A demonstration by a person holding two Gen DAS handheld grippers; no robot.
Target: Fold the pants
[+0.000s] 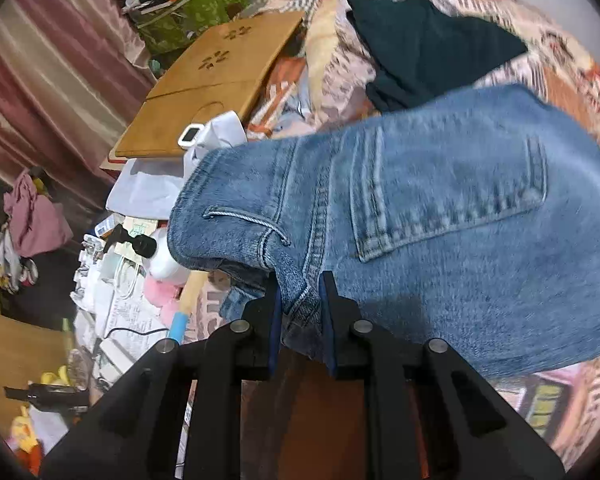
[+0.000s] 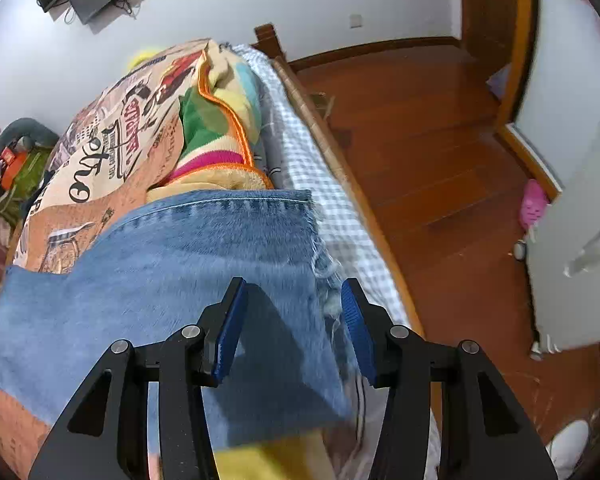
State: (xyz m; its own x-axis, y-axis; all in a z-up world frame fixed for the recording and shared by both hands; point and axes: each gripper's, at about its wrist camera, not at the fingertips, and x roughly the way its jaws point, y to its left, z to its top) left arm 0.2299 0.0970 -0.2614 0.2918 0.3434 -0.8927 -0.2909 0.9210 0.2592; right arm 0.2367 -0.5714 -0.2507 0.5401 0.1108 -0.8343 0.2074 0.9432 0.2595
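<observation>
Left claw point(image 1: 300, 284) pinches the jeans point(image 1: 440, 208) at the waist seam over the bed point(image 2: 324, 184); our right claw point(image 2: 292, 300) hangs spread above the hem. Thick denim could slip, spoiling our fold.

Honestly not much room on the bed point(image 2: 332, 200). The jeans point(image 1: 440, 208) cover most of the near side, and a dark green garment point(image 1: 428, 48) is heaped just behind them. To the left a wooden board point(image 1: 216, 80) and a white bag point(image 1: 152, 184) block that edge, with a mess of papers and a cable point(image 1: 136, 332) below. On the right there's a bunched striped blanket point(image 2: 220, 120) right up against the jeans' hem. Past the bed rail, the wood floor point(image 2: 428, 140) is wide open until you hit the white door point(image 2: 572, 240) and a pink slipper point(image 2: 534, 204).
</observation>
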